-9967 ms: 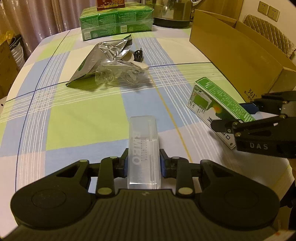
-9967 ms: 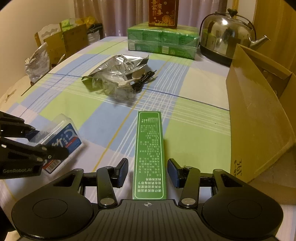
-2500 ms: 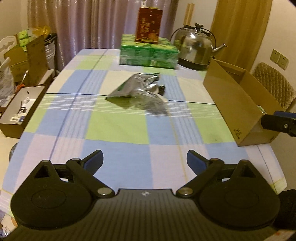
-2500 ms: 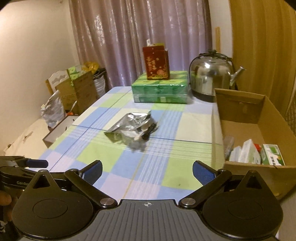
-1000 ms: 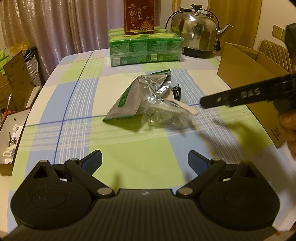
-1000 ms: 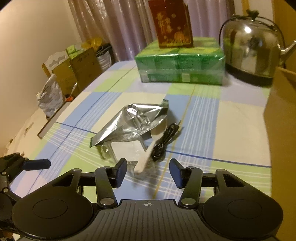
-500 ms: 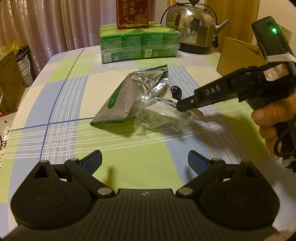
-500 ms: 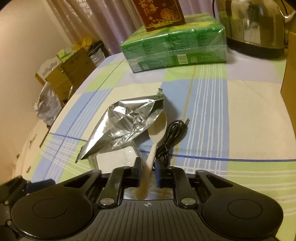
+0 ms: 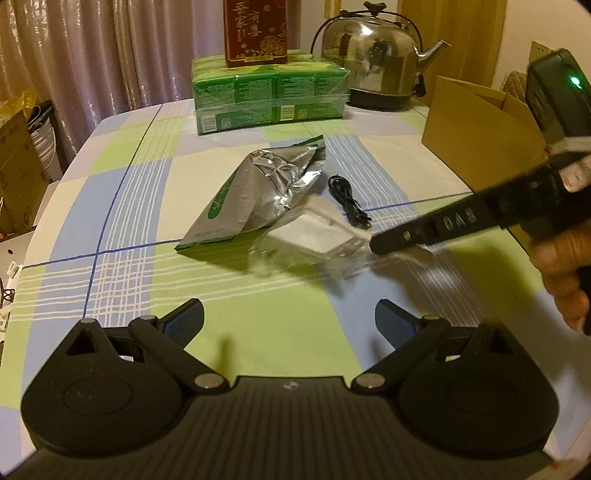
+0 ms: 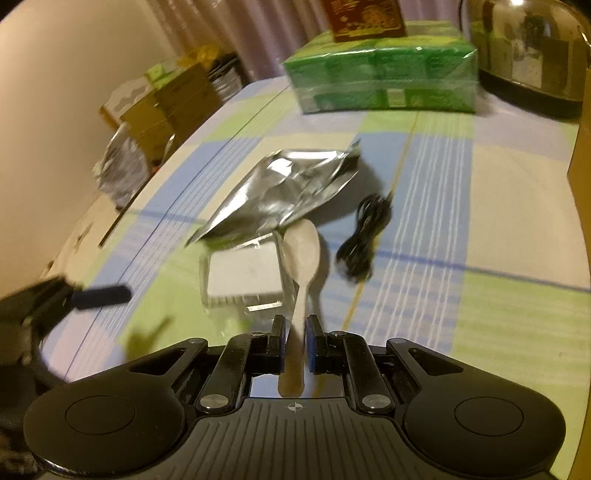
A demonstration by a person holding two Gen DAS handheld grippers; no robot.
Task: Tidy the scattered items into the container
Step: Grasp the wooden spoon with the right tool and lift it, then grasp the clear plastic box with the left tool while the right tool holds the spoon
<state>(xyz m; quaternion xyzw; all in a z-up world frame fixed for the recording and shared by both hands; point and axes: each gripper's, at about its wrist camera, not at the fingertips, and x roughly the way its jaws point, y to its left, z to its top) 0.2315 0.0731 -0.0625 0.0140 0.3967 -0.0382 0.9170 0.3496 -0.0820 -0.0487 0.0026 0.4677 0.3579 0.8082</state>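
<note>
On the checked tablecloth (image 9: 122, 206) a foil pouch (image 9: 266, 192) lies mid-table, overlapping a clear packet (image 10: 243, 277) at its 5 o'clock. A coiled black cable (image 10: 364, 236) sits just beside them at 3 o'clock. Green cartons (image 9: 269, 96), a red box (image 9: 256, 31) and a kettle (image 9: 373, 62) stand at 12 o'clock; the cardboard box (image 9: 476, 122) is at 2 o'clock. The right gripper (image 10: 295, 343), slanted down from the right with a hand (image 9: 565, 266) behind it, pinches the handle of a pale spoon (image 10: 303, 258), whose bowl lies against the packet. The left gripper (image 9: 290, 317) hangs low at 6 o'clock, jaws wide, holding nothing.
</note>
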